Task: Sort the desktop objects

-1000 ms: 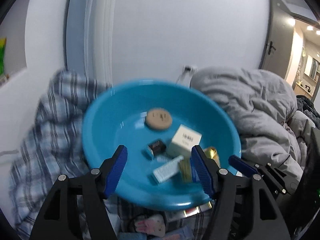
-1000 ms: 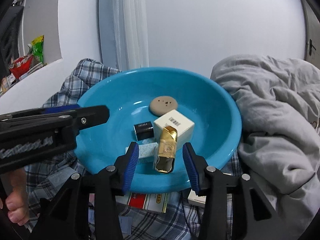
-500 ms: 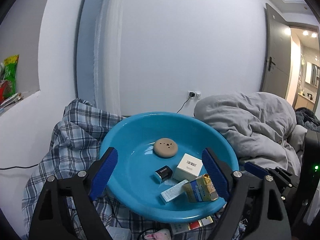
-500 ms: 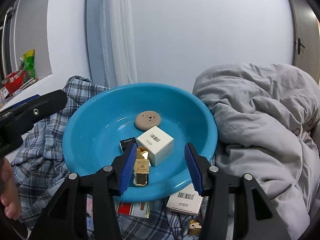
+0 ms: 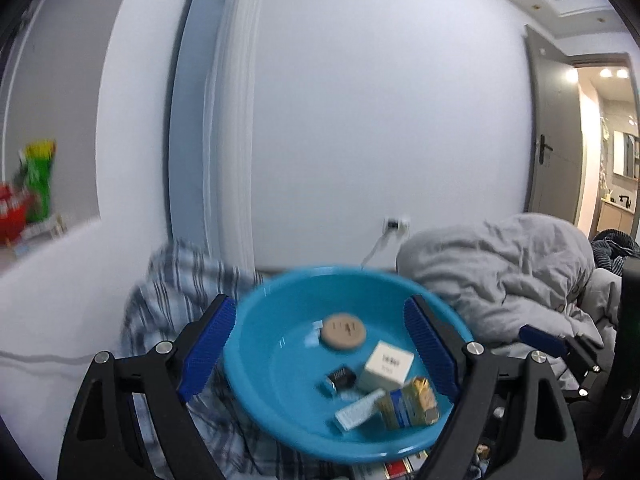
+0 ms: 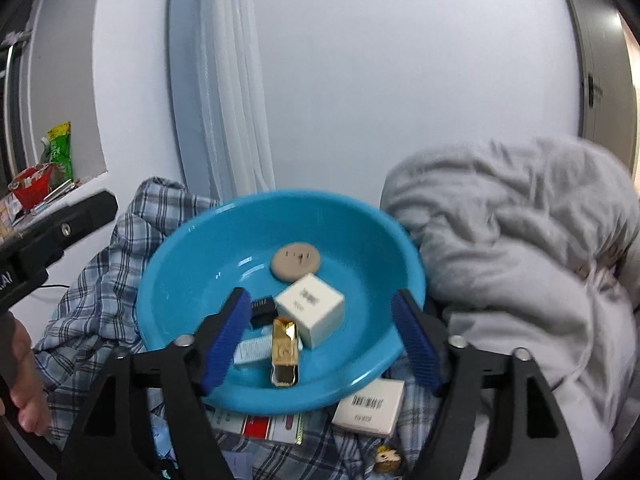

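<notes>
Hemmed on the right by one grey duvet (image 6: pixel 520 240), on the left by one plaid cloth (image 6: pixel 92 304); open air above. One blue basin (image 6: pixel 192 264) between them, rim clear of both tools, holding five things: one white box (image 6: pixel 312 312), one tan disc (image 6: pixel 296 266), one gold packet (image 6: pixel 284 352), one pale tube (image 6: pixel 252 350), one black piece (image 6: pixel 264 312). Left gripper (image 5: pixel 320 354) spread wide, gripping nothing. Right gripper (image 6: pixel 320 338) opening, pads off the gold packet.
</notes>
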`<act>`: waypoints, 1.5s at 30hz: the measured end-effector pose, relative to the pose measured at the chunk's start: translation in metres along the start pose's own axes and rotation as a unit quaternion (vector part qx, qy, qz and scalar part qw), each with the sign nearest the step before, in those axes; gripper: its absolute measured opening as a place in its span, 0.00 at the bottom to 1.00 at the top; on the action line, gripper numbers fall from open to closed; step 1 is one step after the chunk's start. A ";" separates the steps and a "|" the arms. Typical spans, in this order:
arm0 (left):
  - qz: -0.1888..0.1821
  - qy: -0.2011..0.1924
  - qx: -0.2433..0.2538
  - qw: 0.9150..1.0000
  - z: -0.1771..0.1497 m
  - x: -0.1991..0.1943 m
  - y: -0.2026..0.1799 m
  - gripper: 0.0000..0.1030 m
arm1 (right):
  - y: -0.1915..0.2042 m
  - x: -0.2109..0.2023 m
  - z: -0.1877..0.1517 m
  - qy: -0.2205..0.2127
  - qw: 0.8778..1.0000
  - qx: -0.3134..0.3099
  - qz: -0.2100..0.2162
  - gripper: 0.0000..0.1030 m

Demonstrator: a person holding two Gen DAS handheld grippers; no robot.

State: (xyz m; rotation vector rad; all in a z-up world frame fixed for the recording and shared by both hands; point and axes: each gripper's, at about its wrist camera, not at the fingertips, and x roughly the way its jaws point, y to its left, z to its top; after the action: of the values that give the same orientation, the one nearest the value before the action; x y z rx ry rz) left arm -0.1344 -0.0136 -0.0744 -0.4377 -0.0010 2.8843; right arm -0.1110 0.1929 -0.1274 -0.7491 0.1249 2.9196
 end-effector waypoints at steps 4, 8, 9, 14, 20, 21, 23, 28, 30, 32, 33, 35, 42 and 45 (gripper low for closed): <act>0.012 -0.035 0.002 0.999 0.028 -0.038 -0.007 0.86 | 0.007 -0.024 0.019 -0.027 0.999 -0.017 -0.008 0.88; 0.003 -0.060 0.014 0.998 0.055 -0.074 -0.014 1.00 | 0.011 -0.052 0.039 -0.045 0.999 -0.016 -0.011 0.95; 0.009 -0.062 0.019 0.998 0.061 -0.083 -0.016 1.00 | 0.011 -0.059 0.043 -0.050 0.999 -0.014 -0.014 0.95; 0.002 -0.070 0.010 0.998 0.075 -0.107 -0.012 1.00 | 0.002 -0.093 0.062 -0.073 0.997 0.016 -0.009 0.97; -0.020 -0.055 -0.026 0.998 0.086 -0.117 0.002 1.00 | -0.009 -0.129 0.078 -0.093 0.995 0.041 -0.009 0.98; -0.017 -0.053 -0.027 0.998 0.087 -0.118 0.003 1.00 | -0.010 -0.135 0.080 -0.099 0.994 0.040 -0.011 0.98; -0.011 -0.051 -0.024 0.998 0.087 -0.118 0.002 1.00 | -0.011 -0.146 0.084 -0.109 0.993 0.038 -0.017 0.98; -0.007 -0.047 -0.016 0.999 0.087 -0.118 -0.003 1.00 | -0.016 -0.164 0.089 -0.129 0.991 0.044 -0.016 0.99; -0.010 -0.043 -0.017 0.999 0.087 -0.119 -0.004 1.00 | -0.016 -0.168 0.090 -0.132 0.990 0.044 -0.014 0.99; -0.015 -0.046 -0.022 0.999 0.089 -0.123 -0.004 1.00 | -0.016 -0.170 0.092 -0.131 0.990 0.043 -0.012 0.99; -0.017 -0.049 -0.023 0.998 0.090 -0.125 -0.004 1.00 | -0.016 -0.171 0.092 -0.132 0.990 0.043 -0.011 0.99; -0.018 -0.055 -0.019 0.998 0.091 -0.130 -0.005 1.00 | -0.016 -0.174 0.092 -0.134 0.990 0.044 -0.012 0.99; -0.002 -0.057 -0.018 0.998 0.096 -0.142 -0.003 1.00 | -0.011 -0.186 0.094 -0.145 0.989 0.041 -0.006 0.99; 0.005 -0.047 -0.021 0.999 0.098 -0.145 0.000 1.00 | -0.009 -0.193 0.095 -0.152 0.988 0.040 -0.003 0.99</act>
State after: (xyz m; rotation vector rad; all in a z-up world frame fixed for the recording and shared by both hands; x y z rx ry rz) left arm -0.0279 -0.0423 0.0622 -0.3089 -0.0752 2.9174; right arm 0.0132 0.1927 0.0481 -0.2860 0.2069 2.9588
